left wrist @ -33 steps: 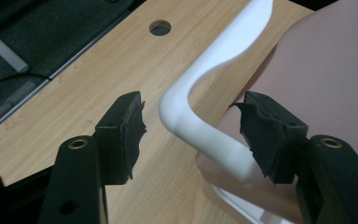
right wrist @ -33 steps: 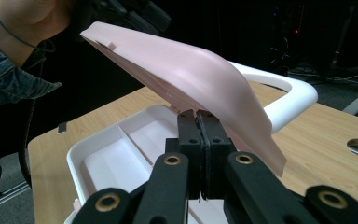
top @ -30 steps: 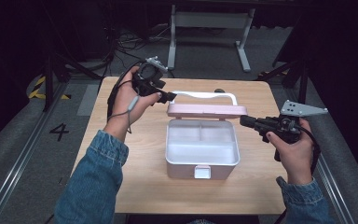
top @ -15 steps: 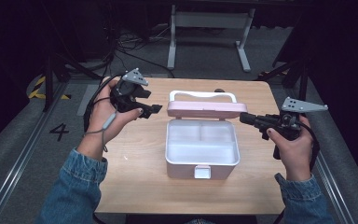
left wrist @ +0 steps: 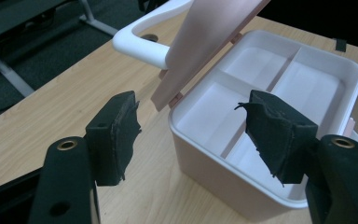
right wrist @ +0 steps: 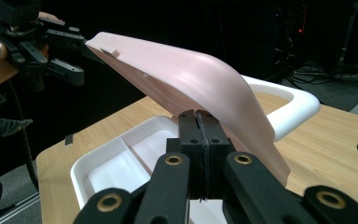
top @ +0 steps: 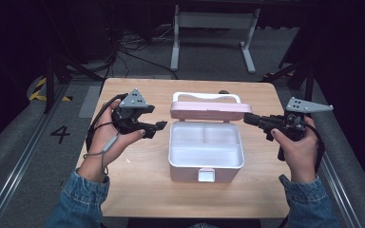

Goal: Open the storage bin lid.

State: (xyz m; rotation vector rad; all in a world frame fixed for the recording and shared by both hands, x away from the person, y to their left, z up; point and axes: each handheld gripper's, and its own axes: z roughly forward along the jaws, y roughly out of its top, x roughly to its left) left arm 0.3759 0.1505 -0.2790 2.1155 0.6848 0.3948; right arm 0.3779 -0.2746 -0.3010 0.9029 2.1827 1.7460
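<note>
The pink lid (top: 204,110) is being propped by the pressed-together right gripper (top: 248,118); with the left gripper (top: 160,126) spread and empty, it is being risked falling shut if nudged

Open box (top: 206,151) mid-table (top: 138,190), lid (top: 208,109) behind it, left gripper (top: 160,126) left, right gripper (top: 247,118) right.

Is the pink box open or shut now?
Open. The lid stands raised behind the box, and the white compartments inside show bare. The latch at the front hangs free.
</note>
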